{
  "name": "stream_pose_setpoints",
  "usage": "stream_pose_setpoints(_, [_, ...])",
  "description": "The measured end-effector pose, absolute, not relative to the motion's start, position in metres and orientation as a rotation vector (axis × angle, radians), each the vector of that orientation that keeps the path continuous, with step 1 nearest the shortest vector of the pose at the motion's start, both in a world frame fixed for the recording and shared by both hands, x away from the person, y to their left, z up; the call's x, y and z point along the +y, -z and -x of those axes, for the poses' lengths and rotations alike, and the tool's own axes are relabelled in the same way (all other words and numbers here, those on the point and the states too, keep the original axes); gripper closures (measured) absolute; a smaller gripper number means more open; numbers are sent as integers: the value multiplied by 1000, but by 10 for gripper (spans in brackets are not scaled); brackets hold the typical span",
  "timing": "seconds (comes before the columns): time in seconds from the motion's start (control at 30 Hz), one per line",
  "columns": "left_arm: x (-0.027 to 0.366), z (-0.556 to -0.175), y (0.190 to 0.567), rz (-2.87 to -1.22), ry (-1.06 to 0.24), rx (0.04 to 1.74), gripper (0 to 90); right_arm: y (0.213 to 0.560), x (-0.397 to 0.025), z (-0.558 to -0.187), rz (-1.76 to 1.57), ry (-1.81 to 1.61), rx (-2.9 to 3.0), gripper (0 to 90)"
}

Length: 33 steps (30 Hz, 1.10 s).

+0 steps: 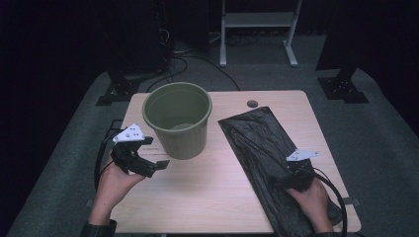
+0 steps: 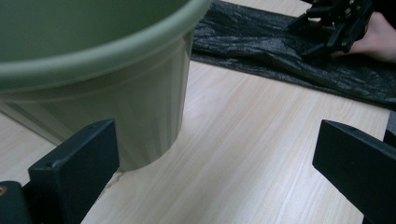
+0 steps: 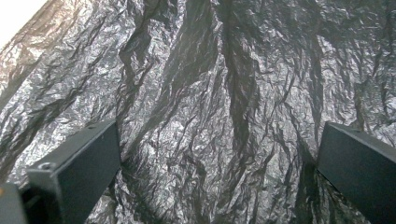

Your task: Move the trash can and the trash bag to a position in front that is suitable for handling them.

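Observation:
An empty olive-green plastic bin [image 1: 178,118] stands upright on the wooden table [image 1: 212,187], left of centre. A flat, crinkled black bin bag [image 1: 267,148] lies along the table's right side. My left gripper [image 1: 157,165] hovers low just left of the bin's base, open, with nothing between its jaws; the bin's ribbed wall [image 2: 140,116] rises close ahead of it. My right gripper [image 1: 291,173] is down on the near part of the bag, open, its jaws spread over the wrinkled plastic [image 3: 219,121]. In the left gripper view the right gripper [image 2: 336,28] rests on the bag [image 2: 261,51].
A small round grommet hole [image 1: 252,103] sits near the table's far edge. Beyond the table stand a white frame [image 1: 259,29], dark stands and cables on grey carpet. Bare tabletop lies between the bin and the bag.

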<state>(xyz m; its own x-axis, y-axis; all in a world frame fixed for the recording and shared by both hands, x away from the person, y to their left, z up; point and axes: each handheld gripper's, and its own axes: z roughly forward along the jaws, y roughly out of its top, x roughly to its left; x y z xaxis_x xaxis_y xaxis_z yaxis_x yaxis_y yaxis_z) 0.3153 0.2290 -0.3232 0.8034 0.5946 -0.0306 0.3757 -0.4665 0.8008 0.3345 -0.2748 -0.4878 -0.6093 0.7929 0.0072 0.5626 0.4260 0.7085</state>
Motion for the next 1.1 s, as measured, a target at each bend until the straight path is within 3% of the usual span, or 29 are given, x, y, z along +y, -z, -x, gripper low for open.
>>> stream_pose_setpoints(0.4, [230, -331, 292, -2103, -337, 708, 0, 488, -275, -335, -1165, -984, 2356, 0])
stream_pose_setpoints(1.1, [234, -383, 274, -2118, -344, 738, 0, 488, -275, -335, -1165, -984, 2356, 0])
